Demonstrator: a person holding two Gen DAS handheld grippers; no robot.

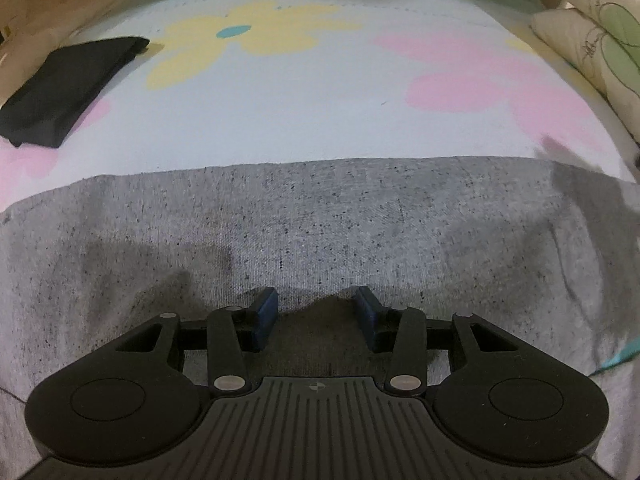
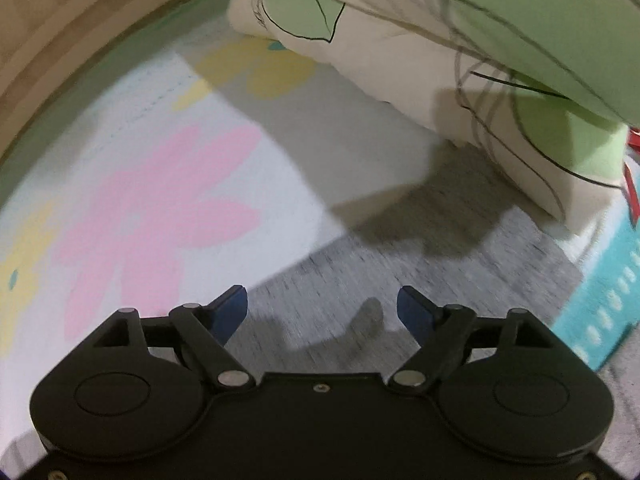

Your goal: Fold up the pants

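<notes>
Grey speckled pants (image 1: 320, 232) lie spread flat on a flower-print bed sheet (image 1: 320, 112), with both tools hovering over them.

Heathered fabric fills the near half of the left wrist view, its straight far edge running left to right across the sheet. Over it sits the left gripper (image 1: 317, 312), its blue-padded jaws apart and holding nothing, a small raised fold of cloth between them. In the blurred right wrist view the right gripper (image 2: 322, 312) has its jaws spread wider, also empty, above the pants' far right part (image 2: 440, 280). A folded black garment (image 1: 68, 88) rests on the sheet at far left, well apart from the pants. Cream and green pillows (image 2: 460, 60) lie at far right, just beyond the grey fabric.
</notes>
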